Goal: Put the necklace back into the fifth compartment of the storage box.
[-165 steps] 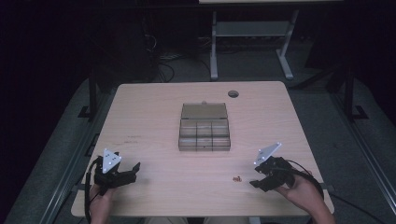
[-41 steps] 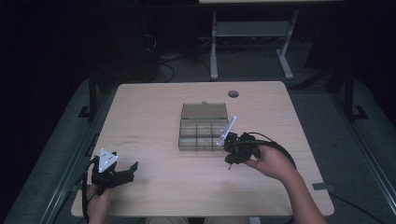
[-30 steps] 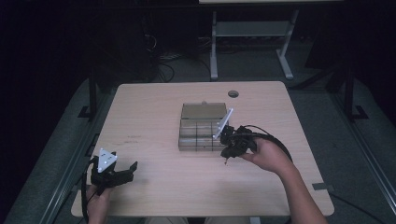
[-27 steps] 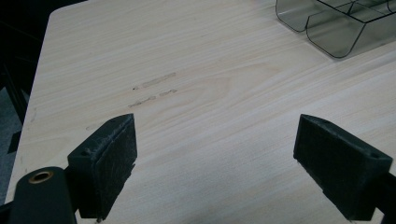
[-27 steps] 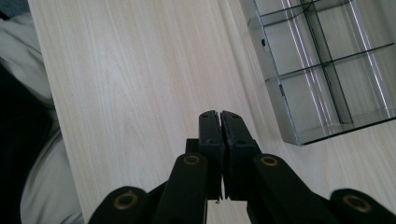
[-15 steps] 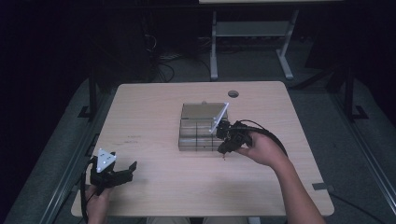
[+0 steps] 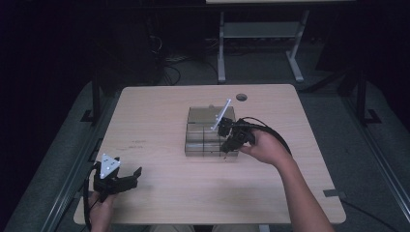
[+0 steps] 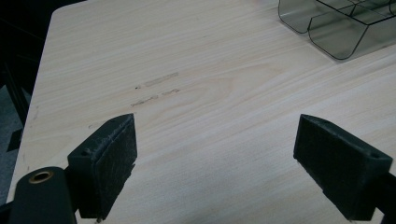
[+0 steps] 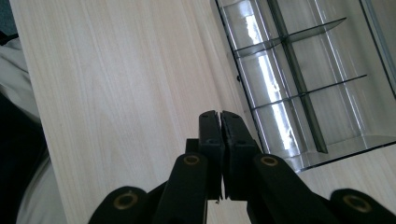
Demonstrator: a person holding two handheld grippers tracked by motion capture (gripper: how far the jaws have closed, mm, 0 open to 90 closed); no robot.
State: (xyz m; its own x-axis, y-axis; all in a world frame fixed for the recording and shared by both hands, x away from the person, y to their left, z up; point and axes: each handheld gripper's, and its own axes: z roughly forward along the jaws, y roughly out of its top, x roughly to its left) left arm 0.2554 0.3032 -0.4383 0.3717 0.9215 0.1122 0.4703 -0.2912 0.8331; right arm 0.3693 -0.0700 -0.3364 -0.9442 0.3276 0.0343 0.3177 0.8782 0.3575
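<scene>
A clear smoky plastic box (image 7: pixel 203 137) with several compartments sits at the table's middle. My right gripper (image 7: pixel 225 149) hovers at the box's front right corner, tilted down. In the right gripper view its jaws (image 9: pixel 219 114) are pressed together just beside the box's (image 9: pixel 299 84) nearest compartments, which look empty. I cannot make out anything between the pads. My left gripper (image 7: pixel 135 175) rests low at the front left of the table. In the left gripper view it stands wide open (image 8: pixel 217 140) over bare wood, and the box (image 8: pixel 336 28) shows at the top right.
The light wooden table (image 7: pixel 159 121) has a round cable hole (image 7: pixel 241 97) behind the box. Faint scuff marks (image 8: pixel 156 81) lie ahead of the left gripper. A metal stand (image 7: pixel 256 34) and cables are on the dark floor beyond the table.
My right gripper has travelled from the table's front right to the box's front right corner, jaws together. A small brown speck seen on the table 5.5 s ago is gone. The left gripper stayed put.
</scene>
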